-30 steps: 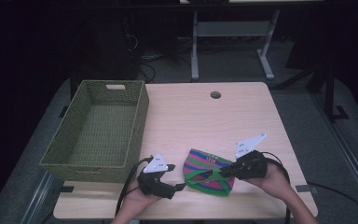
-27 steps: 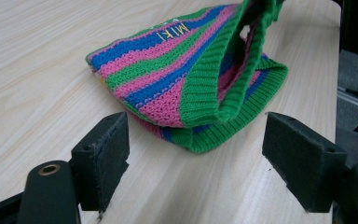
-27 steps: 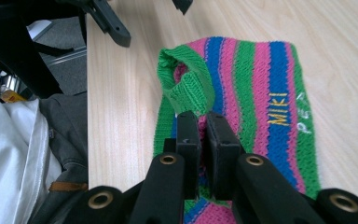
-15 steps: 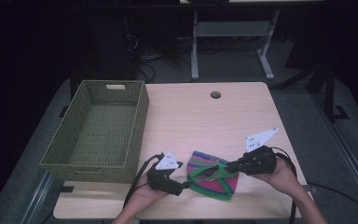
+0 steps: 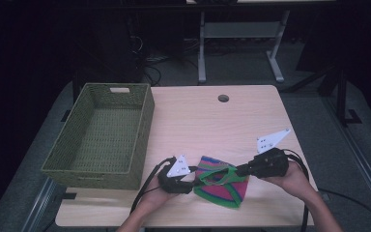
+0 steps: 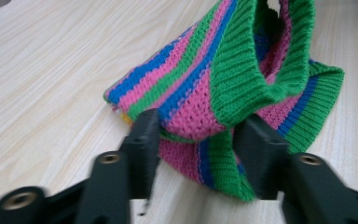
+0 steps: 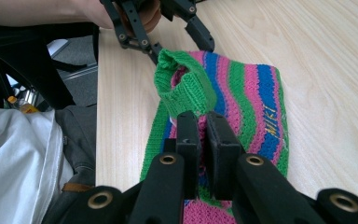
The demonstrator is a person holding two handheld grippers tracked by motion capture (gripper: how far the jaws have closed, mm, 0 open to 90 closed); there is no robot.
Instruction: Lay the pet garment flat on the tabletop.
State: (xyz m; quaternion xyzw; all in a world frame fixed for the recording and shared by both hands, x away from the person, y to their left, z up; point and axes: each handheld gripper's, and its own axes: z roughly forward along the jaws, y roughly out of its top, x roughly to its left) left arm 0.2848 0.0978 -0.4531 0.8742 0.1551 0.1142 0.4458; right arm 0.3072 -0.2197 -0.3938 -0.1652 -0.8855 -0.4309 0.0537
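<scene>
High view: a striped knit hat (image 5: 222,186) in pink, blue and green lies on the near edge of a light wooden table (image 5: 212,121), between the two hand-held grippers. The left gripper (image 5: 189,186) sits just beside the hat's left side; the right gripper (image 5: 236,170) reaches in from the right, its jaws at the green ribbed cuff (image 5: 217,175), which stands raised off the body of the hat. A green woven basket (image 5: 101,137) stands on the left part of the table, well apart from the hat. A round cable hole (image 5: 223,98) shows near the table's far edge.

Left gripper view: the left gripper (image 6: 198,142) has its jaws spread wide, one on either side of a fold of the hat (image 6: 223,88); whether either jaw presses the fabric cannot be told.

Right gripper view: the right gripper (image 7: 203,123) has its jaws drawn nearly together, pinching the green ribbed cuff (image 7: 186,84), which rises in a loop above them. The rest of the hat (image 7: 247,112) lies flat on the table (image 7: 331,93) beyond, with the left gripper (image 7: 179,39), jaws apart, at the hat's far end
</scene>
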